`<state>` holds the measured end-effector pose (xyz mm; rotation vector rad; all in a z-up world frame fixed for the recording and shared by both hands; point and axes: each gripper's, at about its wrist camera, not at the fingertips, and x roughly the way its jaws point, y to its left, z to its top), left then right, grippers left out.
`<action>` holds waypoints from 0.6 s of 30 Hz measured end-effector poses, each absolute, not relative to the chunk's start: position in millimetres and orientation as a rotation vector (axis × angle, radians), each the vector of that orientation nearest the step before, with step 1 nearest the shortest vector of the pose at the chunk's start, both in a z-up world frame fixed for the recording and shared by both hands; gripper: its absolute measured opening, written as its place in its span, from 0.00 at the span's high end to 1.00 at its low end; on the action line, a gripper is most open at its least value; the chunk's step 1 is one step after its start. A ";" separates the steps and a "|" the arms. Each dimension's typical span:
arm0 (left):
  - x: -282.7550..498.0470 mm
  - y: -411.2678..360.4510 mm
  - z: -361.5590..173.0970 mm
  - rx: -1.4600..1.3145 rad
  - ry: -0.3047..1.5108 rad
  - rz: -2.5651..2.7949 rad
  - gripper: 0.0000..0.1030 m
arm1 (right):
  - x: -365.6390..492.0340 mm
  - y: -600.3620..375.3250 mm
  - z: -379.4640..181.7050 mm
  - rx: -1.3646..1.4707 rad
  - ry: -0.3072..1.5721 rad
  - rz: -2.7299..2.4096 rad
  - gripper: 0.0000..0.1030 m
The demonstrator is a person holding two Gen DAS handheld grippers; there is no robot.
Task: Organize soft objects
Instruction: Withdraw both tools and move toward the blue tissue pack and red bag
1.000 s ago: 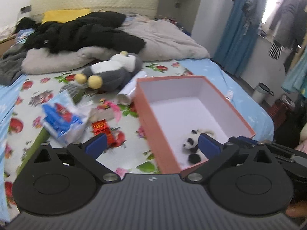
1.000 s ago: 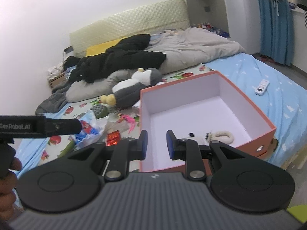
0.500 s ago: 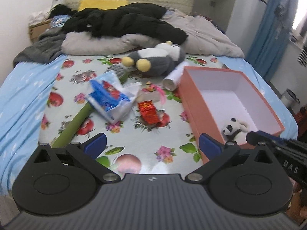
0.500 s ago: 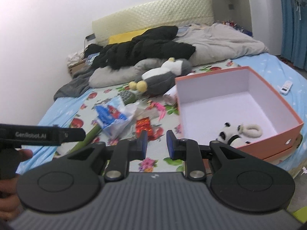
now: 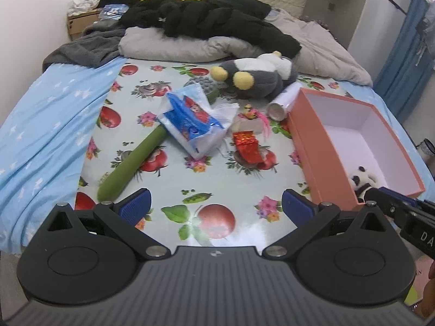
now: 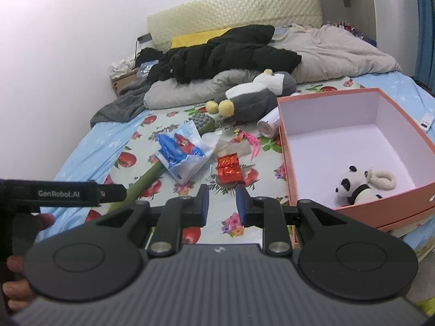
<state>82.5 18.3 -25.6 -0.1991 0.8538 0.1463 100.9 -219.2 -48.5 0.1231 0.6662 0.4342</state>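
An orange box [image 5: 310,138] [image 6: 285,146] with a white inside lies on the bed at the right. A small panda plush [image 6: 353,186] [image 5: 363,180] and a white ring [image 6: 383,178] lie inside it. A grey penguin plush [image 5: 258,77] [image 6: 252,95] lies behind the box's far left corner. My left gripper [image 5: 216,207] is wide open and empty above the bed's near edge. My right gripper [image 6: 220,203] is nearly closed with a narrow gap, empty, left of the box.
On the fruit-print sheet lie a blue-and-white plastic bag [image 5: 190,122], a green long-handled massager [image 5: 130,163], a red foil packet [image 5: 247,146], a white roll [image 5: 282,103] and a pink feathered toy [image 5: 258,116]. Black clothes [image 5: 212,19] and a grey duvet [image 5: 312,43] lie behind.
Both grippers have pulled back and swung left, away from the box. The panda stays in the box. The right gripper's gap has widened slightly.
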 end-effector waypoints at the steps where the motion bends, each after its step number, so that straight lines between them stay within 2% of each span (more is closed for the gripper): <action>1: 83.7 21.2 -27.2 -0.206 0.856 0.144 0.00 | 102.7 -216.8 -50.6 0.119 0.672 0.434 0.75; 9: 108.9 48.8 -50.5 -0.325 0.902 0.121 0.00 | 124.2 -197.8 -67.4 0.096 0.713 0.447 0.75; 18: 149.6 75.6 -80.8 -0.335 0.932 0.182 0.00 | 165.6 -180.6 -95.5 0.089 0.772 0.460 0.75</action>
